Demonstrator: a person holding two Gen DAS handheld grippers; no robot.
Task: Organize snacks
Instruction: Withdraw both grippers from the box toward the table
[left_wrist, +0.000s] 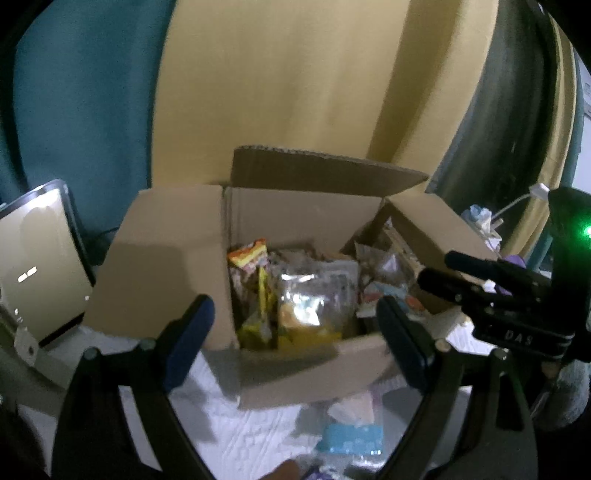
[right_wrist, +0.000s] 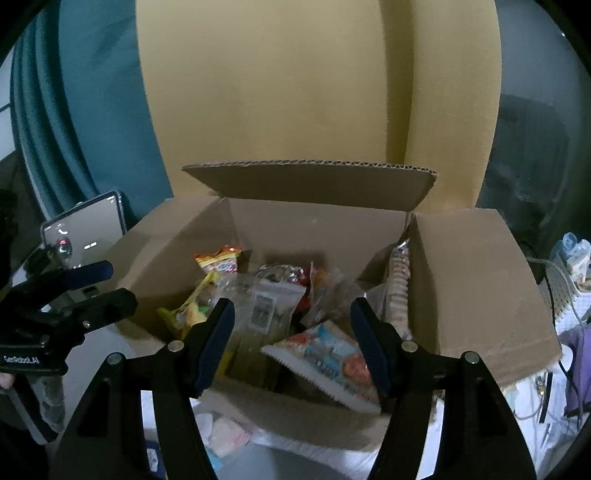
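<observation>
Many crinkly plastic snack packets (right_wrist: 258, 314) fill the open brown cardboard box (right_wrist: 476, 280) on the white cloth (left_wrist: 229, 424). Left gripper (left_wrist: 295, 325) and right gripper (right_wrist: 291, 343) hover before it, jaws apart, empty.

Beyond the fingers, a mustard-yellow curtain (right_wrist: 314, 92) is hanging beside a teal curtain (right_wrist: 92, 110), with white quilted bedding (left_wrist: 229, 424) lying beneath them in dim light.

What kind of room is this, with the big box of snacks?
Probably a bedroom or living room at home. The cardboard box of snack packets sits on a white quilted cover, like a bed. Teal curtains hang behind, and a tissue pack lies nearby.
</observation>
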